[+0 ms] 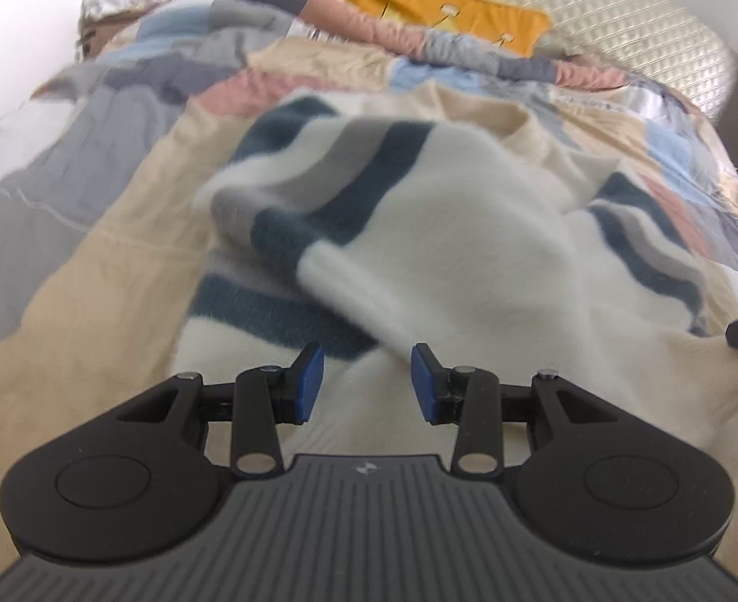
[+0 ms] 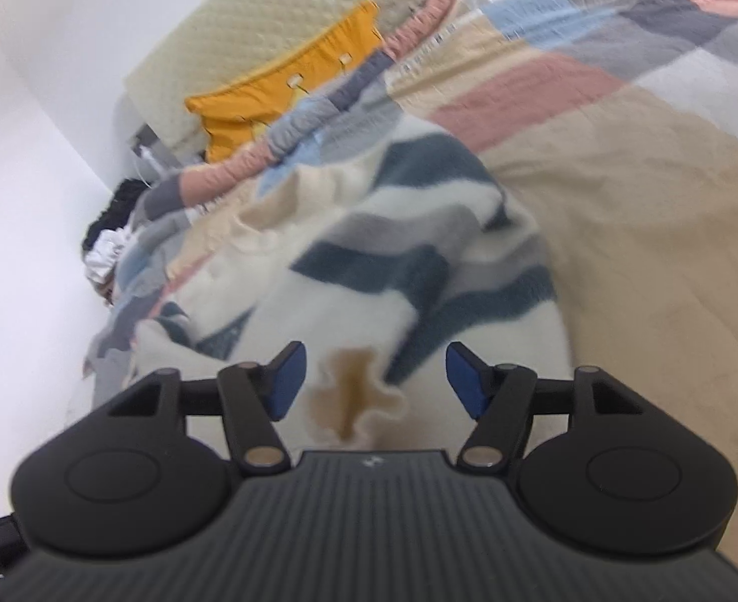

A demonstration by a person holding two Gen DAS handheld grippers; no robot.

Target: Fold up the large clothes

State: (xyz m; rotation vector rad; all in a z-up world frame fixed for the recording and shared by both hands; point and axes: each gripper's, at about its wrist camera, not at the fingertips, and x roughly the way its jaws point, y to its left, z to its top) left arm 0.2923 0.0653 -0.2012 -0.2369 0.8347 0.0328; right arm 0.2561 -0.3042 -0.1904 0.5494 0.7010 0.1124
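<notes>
- The left gripper (image 1: 367, 382) has its jaws parted, the blue pads (image 1: 310, 385) standing apart with nothing pinched between them; only the fuzzy white cloth of the garment shows through the gap, lying below.
- The right gripper (image 2: 372, 380) has its jaws spread wider, its blue pads (image 2: 285, 382) also clear of any cloth; between them a brown, cloud-shaped patch (image 2: 351, 396) on the garment is seen.
- The striped fleece sweater (image 1: 444, 251), white with dark blue and grey bands, lies directly ahead of both grippers on the patchwork quilt (image 1: 93, 251), rumpled rather than flat.
- In the left wrist view one sleeve or flap of the sweater is thrown diagonally across its body, and is blurred.
- In the right wrist view the sweater (image 2: 379, 271) bunches up into a heap, with its cream neckline on the side toward the pillows.
- The patchwork quilt (image 2: 644, 210), in beige, pink, grey and light blue squares, covers the bed on every side of the sweater.
- Beyond the sweater, at the head of the quilt, a yellow pillow (image 1: 439, 2) leans against a cream quilted cushion (image 1: 634, 15).
- At the quilt's far corner beside the white wall (image 2: 27, 200) lies a pile of dark and silvery fabric (image 2: 110, 236); what it is cannot be told.
</notes>
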